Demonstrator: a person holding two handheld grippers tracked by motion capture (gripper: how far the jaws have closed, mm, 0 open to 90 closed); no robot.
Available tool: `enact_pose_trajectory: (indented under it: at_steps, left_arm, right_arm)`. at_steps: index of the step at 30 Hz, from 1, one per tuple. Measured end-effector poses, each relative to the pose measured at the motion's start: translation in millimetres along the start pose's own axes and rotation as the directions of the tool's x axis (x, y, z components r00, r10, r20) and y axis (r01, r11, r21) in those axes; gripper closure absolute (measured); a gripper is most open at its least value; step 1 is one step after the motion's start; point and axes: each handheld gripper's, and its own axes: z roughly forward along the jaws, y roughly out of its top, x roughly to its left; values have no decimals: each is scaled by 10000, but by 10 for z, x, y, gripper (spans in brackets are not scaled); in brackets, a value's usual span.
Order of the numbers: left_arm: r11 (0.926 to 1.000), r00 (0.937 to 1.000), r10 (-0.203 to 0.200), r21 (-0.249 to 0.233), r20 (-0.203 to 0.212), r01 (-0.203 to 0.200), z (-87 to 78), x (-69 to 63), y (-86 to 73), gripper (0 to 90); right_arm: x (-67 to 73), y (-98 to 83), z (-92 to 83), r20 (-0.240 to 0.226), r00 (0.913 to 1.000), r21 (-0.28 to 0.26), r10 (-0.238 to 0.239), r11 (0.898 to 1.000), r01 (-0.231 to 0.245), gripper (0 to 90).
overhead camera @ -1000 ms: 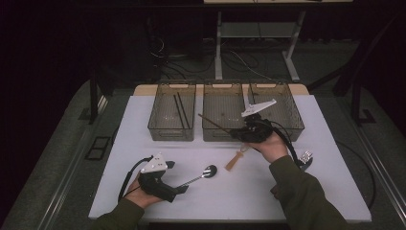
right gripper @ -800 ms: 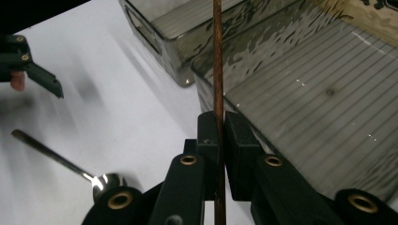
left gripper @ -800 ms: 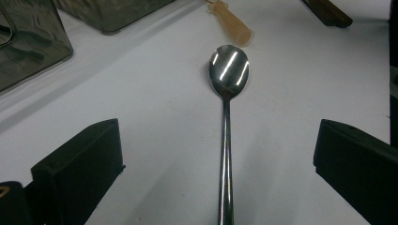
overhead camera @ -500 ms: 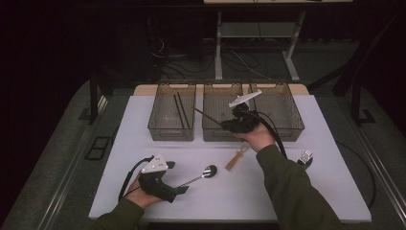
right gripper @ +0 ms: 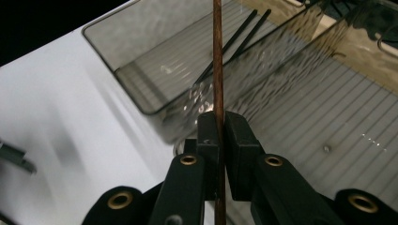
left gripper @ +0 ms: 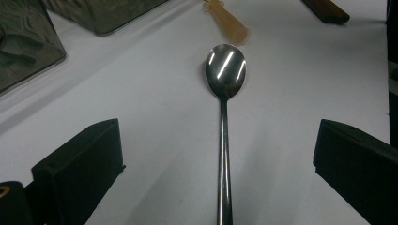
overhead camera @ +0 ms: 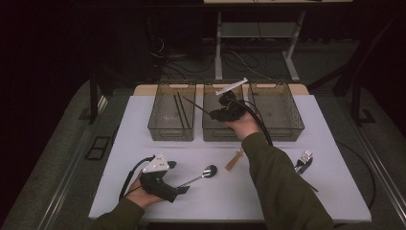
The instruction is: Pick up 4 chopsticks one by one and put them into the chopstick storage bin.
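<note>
Brown stick: a thin brown chopstick (right gripper: 217, 56) was what I had pinched in the right gripper (overhead camera: 221, 113); its jaws were closed tight on it, pads pressing both sides.
Stick's lie: it ran straight out ahead of those jaws, its far end over the left bin (overhead camera: 171, 120) where two black chopsticks (right gripper: 230, 44) lay.
Right gripper place: I held it above the front wall of the middle bin (overhead camera: 221, 130), the right bin (overhead camera: 280, 115) just beyond my hand.
Left gripper: I had the left gripper (overhead camera: 181, 190) low on the white table (overhead camera: 335, 191), jaws spread wide, nothing between the pads but the spoon's handle, untouched.
Spoon: the steel spoon (left gripper: 225, 70) lay straight ahead of the left jaws, bowl away from them, handle running back between them.
Beyond the spoon: a pale wooden piece (left gripper: 227, 21) lay just past the bowl.
Fork: a fork (overhead camera: 303, 160) lay on the table well below my right gripper, beside my sleeve.
</note>
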Motion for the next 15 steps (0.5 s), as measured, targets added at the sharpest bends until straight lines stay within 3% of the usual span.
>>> enact_pose_trajectory:
  at_steps: [3,15]
  left_arm:
    - [9998,9999,19,192,101,-20,8,0,1,8]
    - [9999,10000,-33,101,45,33,20,4,1,9]
  right_arm:
    - [24,88,74,15,10000,10,7,10000,-7,848]
    - [111,474,446,370,9993,214,43,9998,-51,848]
